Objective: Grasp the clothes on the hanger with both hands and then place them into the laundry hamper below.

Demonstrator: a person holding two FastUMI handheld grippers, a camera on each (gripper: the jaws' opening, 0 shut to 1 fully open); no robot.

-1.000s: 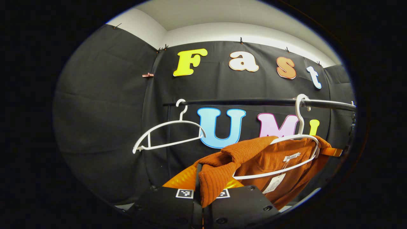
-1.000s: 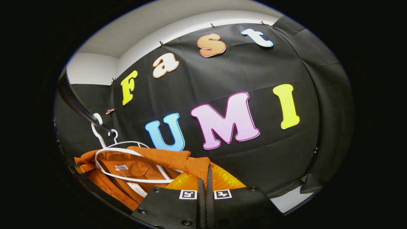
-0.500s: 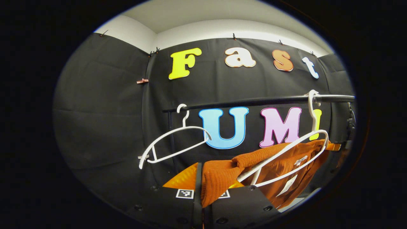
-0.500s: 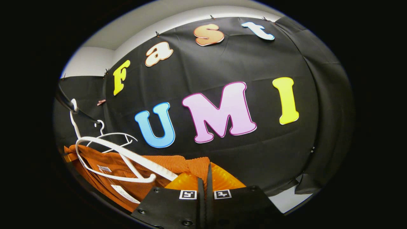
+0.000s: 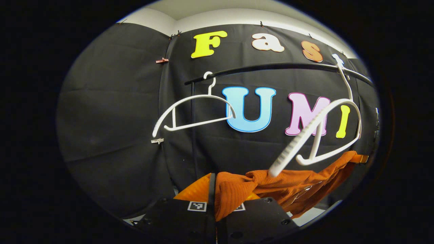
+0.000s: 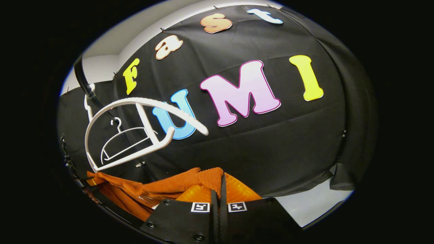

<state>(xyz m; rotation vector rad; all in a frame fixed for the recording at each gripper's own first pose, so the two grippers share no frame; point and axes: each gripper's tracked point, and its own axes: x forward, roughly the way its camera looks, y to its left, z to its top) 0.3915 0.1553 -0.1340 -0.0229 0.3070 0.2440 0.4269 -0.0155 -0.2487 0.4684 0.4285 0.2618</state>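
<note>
A rust-orange ribbed garment [image 5: 291,186] hangs stretched between my two grippers, below the white hanger [image 5: 318,135] it came from. That hanger [image 6: 135,132] swings bare and tilted on the black rail [image 5: 271,66]. My left gripper [image 5: 217,200] is shut on one bunched end of the garment at the bottom of the left gripper view. In the right gripper view my right gripper [image 6: 219,189] is shut on the other end of the garment [image 6: 176,184].
A second empty white hanger [image 5: 193,113] hangs farther along the rail; in the right gripper view this second hanger [image 6: 123,140] shows behind the first. The rail [image 6: 84,84] runs overhead at the left. A strip of pale floor [image 6: 312,203] lies below the cloth wall.
The garment has slipped off the hanger and dropped with both grippers. The freed hanger has tipped and now sits above the cloth. Rail and letters have risen in both views.
</note>
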